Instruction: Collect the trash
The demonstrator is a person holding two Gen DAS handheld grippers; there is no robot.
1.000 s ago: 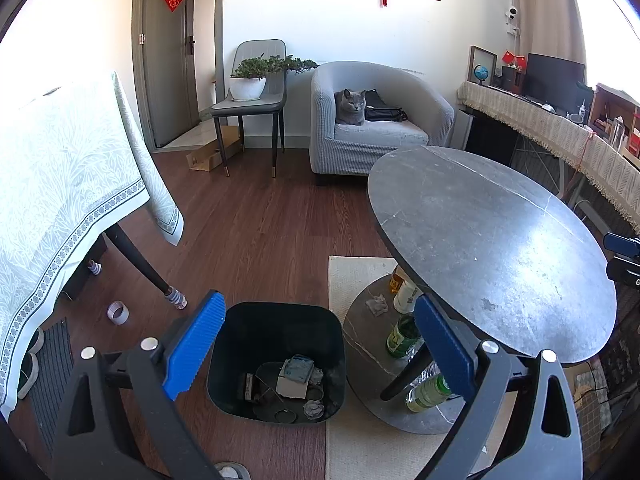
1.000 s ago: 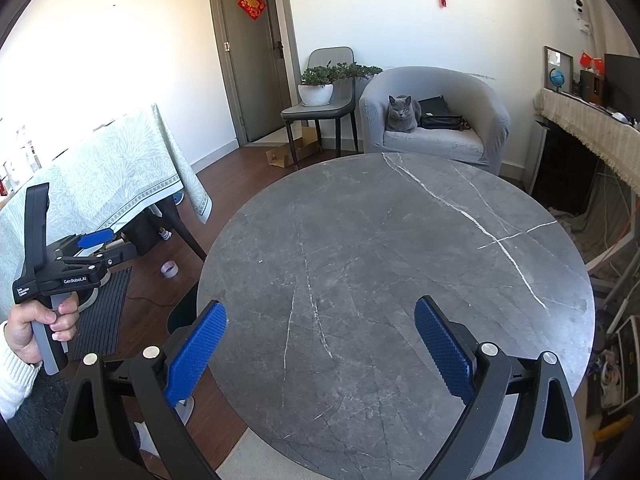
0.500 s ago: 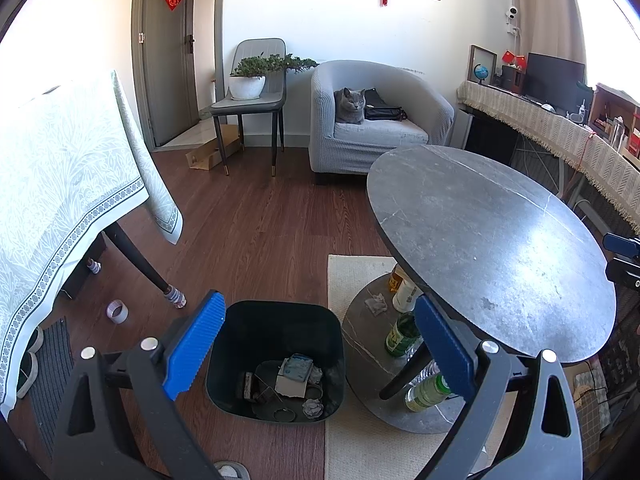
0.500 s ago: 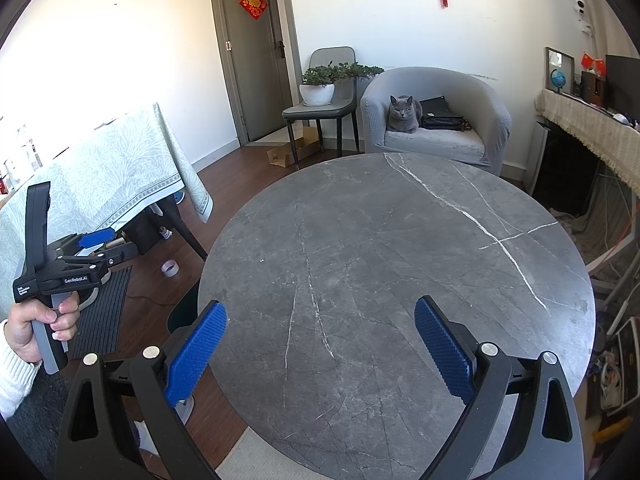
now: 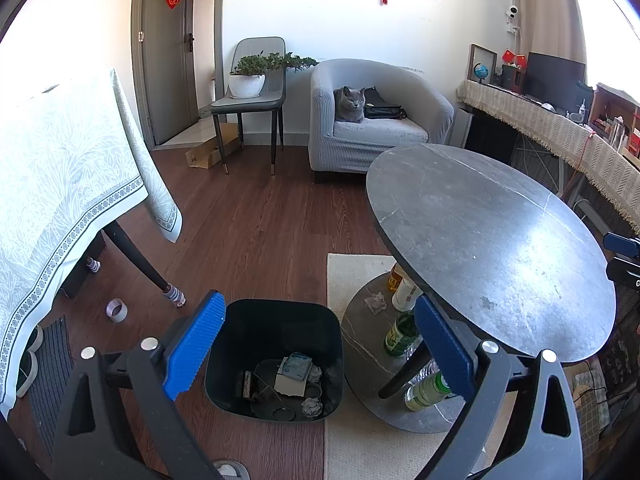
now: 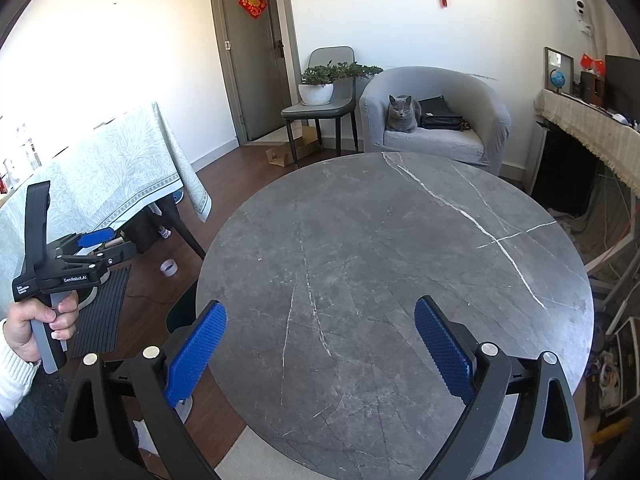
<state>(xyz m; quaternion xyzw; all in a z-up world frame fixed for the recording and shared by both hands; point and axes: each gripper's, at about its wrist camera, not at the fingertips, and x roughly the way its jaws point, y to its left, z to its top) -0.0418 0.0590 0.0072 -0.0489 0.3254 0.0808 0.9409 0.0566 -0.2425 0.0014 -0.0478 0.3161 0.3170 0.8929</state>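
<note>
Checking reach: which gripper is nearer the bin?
Left. The left gripper hovers over the bin; the right gripper is over the round table, beside it.

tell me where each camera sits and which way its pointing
Left wrist: on the left hand-held gripper, held open and empty over the floor, looking down at the dark bin beside the round table; only its own fingers show.
Right wrist: on the right hand-held gripper, open and empty above the round table; the person's left hand shows, holding the left hand-held gripper.
Both views share the round table, the armchair and the grey cat.
</note>
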